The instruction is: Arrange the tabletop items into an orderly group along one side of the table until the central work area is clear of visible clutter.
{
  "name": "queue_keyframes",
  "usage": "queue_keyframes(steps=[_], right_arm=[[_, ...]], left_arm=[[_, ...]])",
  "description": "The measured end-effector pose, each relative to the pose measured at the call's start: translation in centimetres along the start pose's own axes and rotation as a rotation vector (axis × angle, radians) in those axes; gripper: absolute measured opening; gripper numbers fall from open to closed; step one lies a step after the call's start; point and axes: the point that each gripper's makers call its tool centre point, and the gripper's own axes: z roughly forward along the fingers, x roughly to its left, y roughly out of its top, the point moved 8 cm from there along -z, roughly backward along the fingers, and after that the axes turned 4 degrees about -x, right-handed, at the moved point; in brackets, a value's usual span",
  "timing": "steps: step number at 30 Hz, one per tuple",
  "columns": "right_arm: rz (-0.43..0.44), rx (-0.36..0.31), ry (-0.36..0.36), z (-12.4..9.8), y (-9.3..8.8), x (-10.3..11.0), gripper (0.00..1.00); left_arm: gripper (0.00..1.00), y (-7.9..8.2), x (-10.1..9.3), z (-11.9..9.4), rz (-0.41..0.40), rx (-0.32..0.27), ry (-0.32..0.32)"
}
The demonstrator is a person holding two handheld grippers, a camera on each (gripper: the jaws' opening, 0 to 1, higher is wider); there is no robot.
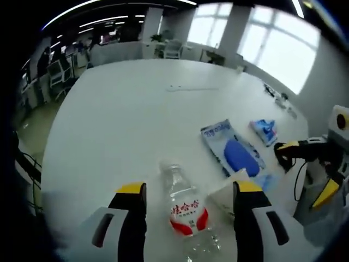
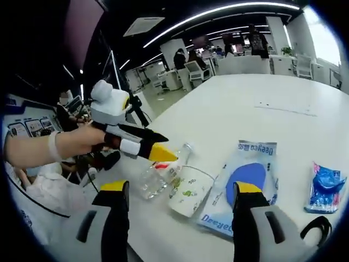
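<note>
Office chairs (image 2: 192,70) and bright windows (image 1: 281,46) beyond the table.

The setting was an open-plan office. A large white table (image 1: 125,120) stood under long ceiling light strips (image 2: 229,11), with a ceiling air-conditioning vent (image 2: 143,24) overhead. Tall windows (image 1: 283,49) lined one wall. Desks with office chairs (image 2: 193,70) filled the floor beyond the table, and people (image 2: 256,39) stood among the workstations at the far end of the room.
</note>
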Motion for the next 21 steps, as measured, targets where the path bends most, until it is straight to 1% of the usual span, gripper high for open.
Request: queue_keyframes(steps=[1,3,4,5,7,8,9,11,12,13,14,15,18,19,20,21], right_arm=[[0.027,-0.009,0.026,0.3,0.6,0.1,0.76],[0.029,-0.015,0.049,0.8,1.4,-0.1,0.76],[0.03,-0.012,0.054,1.0,1.6,-0.1,0.76],[0.046,0.0,0.076,1.4,1.9,-0.2,0.76],[0.075,-0.005,0.11,2.0,2.4,-0.2,0.75],[0.109,-0.005,0.126,2.5,2.7,-0.3,0.75],[0.117,0.005,0.13,2.8,2.9,-0.5,0.75],[0.143,0.023,0.159,3.7,3.2,-0.4,0.74],[0.173,0.026,0.181,4.3,3.4,-0.5,0.74],[0.203,0.027,0.19,4.7,3.5,-0.6,0.73],[0.224,0.037,0.194,5.0,3.6,-0.7,0.72],[0.236,0.038,0.199,5.6,3.7,-1.0,0.7],[0.282,0.06,0.226,6.9,3.9,-1.4,0.69],[0.321,0.048,0.246,7.4,4.2,-1.6,0.69],[0.354,0.043,0.25,7.7,4.3,-1.8,0.69],[0.406,0.055,0.257,8.1,4.5,-2.1,0.68]], left_arm=[[0.61,-0.3,0.1,-0.4,-0.001,-0.004,0.004],[0.61,-0.8,0.0,-0.9,-0.006,-0.008,0.01],[0.61,-1.2,0.0,-1.3,-0.006,-0.006,0.013],[0.6,-1.6,0.2,-1.7,-0.007,-0.003,0.022],[0.6,-2.1,0.2,-2.3,-0.007,-0.003,0.034],[0.6,-2.5,0.2,-2.8,-0.012,0.0,0.044],[0.59,-2.7,0.2,-3.1,-0.011,0.002,0.047],[0.58,-3.4,0.3,-3.7,-0.018,0.025,0.072],[0.59,-3.6,0.2,-3.9,-0.026,0.028,0.077],[0.59,-4.1,0.1,-4.1,-0.046,0.04,0.085],[0.58,-4.3,0.1,-4.2,-0.055,0.039,0.083],[0.56,-4.7,0.0,-4.4,-0.08,0.043,0.088],[0.54,-5.5,-0.5,-4.6,-0.095,0.05,0.093],[0.53,-5.7,-0.8,-4.7,-0.099,0.047,0.096],[0.53,-5.8,-0.9,-4.8,-0.103,0.042,0.096],[0.52,-5.9,-1.1,-4.9,-0.117,0.033,0.098]])
